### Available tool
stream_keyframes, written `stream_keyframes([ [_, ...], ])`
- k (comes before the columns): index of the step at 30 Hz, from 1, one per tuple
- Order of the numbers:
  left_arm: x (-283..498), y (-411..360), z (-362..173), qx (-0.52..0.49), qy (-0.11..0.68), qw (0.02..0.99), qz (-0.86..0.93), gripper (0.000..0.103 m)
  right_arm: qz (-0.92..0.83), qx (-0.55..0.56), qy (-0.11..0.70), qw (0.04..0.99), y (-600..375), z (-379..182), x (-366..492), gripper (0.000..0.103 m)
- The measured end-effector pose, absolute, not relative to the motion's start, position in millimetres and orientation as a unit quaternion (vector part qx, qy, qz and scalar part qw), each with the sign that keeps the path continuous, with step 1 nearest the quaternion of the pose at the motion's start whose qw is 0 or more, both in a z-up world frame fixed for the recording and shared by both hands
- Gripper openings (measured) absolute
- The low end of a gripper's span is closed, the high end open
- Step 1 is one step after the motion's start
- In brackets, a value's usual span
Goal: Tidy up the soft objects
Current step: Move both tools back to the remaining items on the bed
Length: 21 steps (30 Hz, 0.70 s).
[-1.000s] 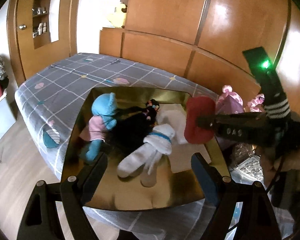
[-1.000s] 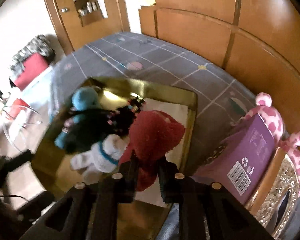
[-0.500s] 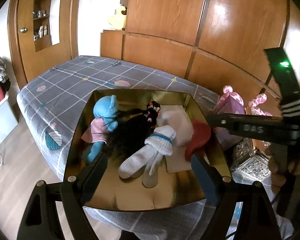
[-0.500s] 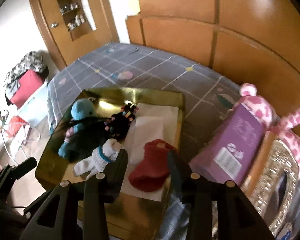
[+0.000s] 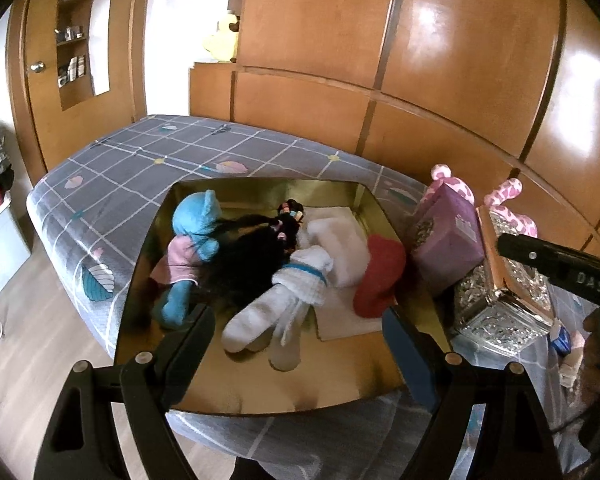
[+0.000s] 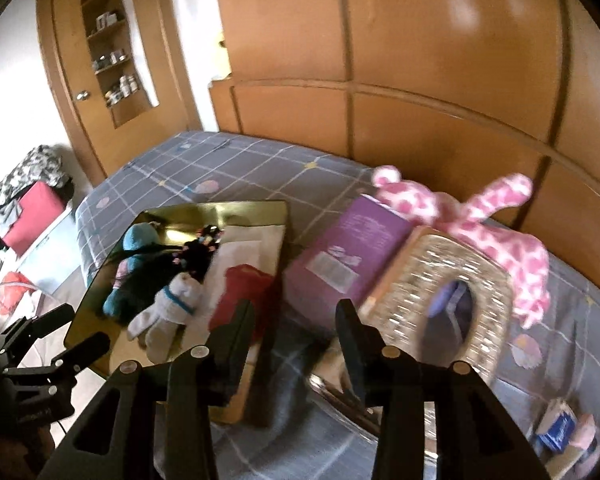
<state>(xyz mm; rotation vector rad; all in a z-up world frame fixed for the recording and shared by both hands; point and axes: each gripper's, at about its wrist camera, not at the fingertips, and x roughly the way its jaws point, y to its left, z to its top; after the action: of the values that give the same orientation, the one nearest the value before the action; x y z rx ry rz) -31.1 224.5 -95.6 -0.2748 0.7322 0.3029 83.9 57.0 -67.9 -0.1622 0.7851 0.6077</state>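
Note:
A shiny gold tray [image 5: 380,216] lies on the bed and holds a blue plush [image 5: 194,236], a black-haired doll [image 5: 248,264], white socks [image 5: 284,296], a white cloth [image 5: 340,248] and a red sock [image 5: 380,272]. My left gripper [image 5: 296,324] hangs open over the tray's near edge with nothing in it. The right gripper [image 6: 294,316] is open and empty, just right of the tray [image 6: 276,216], above the bedspread. The red sock [image 6: 244,292] lies loose beside its left finger. A pink spotted plush [image 6: 500,220] lies at the right.
A purple box [image 6: 348,248] and an ornate silver frame [image 6: 440,284] lie between the tray and the pink plush. A small blue pack [image 6: 560,432] sits at the near right. Wooden wardrobe panels [image 5: 420,60] back the bed; floor lies to the left.
The right gripper let go of the red sock, which now lies in the tray. It then opened and drew back to the right and upward. The left gripper stayed put.

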Motion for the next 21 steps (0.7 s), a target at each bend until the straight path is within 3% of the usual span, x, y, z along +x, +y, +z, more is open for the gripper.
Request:
stream_keyframes([
  [21,-31.8,165.8,-76.2,-0.049,0.333,0.940,0.062,0.086,0.116,0.022,0.386,0.915,-129.1,-71.7,91.4,0.042],
])
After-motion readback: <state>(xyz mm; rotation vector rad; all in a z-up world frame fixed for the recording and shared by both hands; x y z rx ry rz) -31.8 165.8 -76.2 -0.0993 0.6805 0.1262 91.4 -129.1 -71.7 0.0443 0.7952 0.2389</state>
